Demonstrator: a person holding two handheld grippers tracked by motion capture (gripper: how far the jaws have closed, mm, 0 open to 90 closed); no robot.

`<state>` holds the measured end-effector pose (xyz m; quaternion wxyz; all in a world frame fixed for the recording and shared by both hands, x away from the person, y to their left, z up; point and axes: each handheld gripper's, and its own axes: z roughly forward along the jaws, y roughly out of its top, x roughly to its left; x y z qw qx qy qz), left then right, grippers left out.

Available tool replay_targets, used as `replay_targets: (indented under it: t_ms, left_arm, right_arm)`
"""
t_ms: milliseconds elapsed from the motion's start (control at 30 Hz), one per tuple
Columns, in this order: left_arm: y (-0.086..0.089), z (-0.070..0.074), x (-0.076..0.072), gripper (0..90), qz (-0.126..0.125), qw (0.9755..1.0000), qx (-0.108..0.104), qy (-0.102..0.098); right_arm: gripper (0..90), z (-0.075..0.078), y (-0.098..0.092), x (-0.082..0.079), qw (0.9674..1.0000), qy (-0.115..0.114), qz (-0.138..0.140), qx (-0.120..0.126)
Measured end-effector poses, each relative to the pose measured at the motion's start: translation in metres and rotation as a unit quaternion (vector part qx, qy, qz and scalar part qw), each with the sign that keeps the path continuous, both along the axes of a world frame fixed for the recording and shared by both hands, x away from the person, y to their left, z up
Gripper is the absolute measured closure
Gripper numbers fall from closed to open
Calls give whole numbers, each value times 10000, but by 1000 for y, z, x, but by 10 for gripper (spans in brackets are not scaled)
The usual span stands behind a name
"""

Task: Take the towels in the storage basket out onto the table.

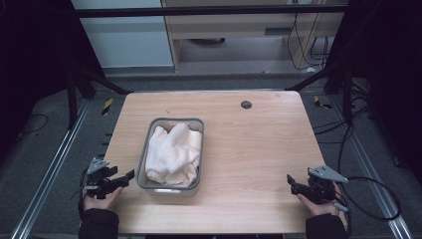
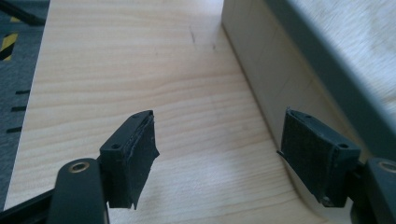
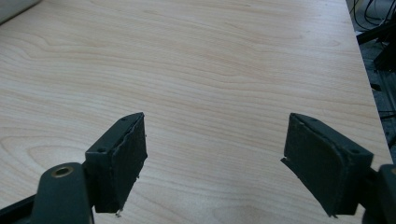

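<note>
High view
Worktop (image 1: 249, 149): one, pale wood, with one small dark round spot (image 1: 246, 104) near its far edge.
Bin (image 1: 171, 186): one grey bin, left of the worktop's middle, reaching almost to the near edge.
Towel (image 1: 174, 152): one white towel, crumpled, lying inside the bin and rising to its rim.
Left tongs (image 1: 130, 175): one pair, held in a hand near the near left corner of the worktop, tips pointing at the bin's near left wall, just beside it and not touching.
Right tongs (image 1: 291, 181): one pair, held in a hand near the near right corner, well apart from the bin, over bare wood.

Left gripper view
Left tongs (image 2: 217, 149): two black pads standing apart, with bare worktop in the gap.
Bin (image 2: 327, 70): its wall and grey rim run along the right side; the right pad is close beside the wall, and contact cannot be told.
Towel (image 2: 355, 28): a white patch beyond the rim, top right.

Right gripper view
Right tongs (image 3: 215, 158): two black pads standing apart, holding nothing, above bare wood.
Bin (image 3: 14, 9): one pale corner at the top left, far from the pads.
</note>
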<state>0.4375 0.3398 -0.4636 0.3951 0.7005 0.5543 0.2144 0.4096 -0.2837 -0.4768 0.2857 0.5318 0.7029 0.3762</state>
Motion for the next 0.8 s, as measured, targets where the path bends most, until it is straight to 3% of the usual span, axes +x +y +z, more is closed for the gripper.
replay_targets:
  t_ms: [200,367,667,800]
  left_arm:
    - [3,15,-7,265,184,9992,-138,-320]
    - [4,25,-10,278,185,9988,-282,-357]
    - [-1,43,-15,272,80,9984,-340,-441]
    - [-2,48,-16,272,73,9980,-444,-443]
  right_arm:
    - [189,3,0,-2,9999,-100,22,102]
    - [195,3,2,-3,9998,-185,27,51]
    - [204,2,3,-2,9998,-158,78,-54]
    - [206,3,2,-3,9999,-134,78,48]
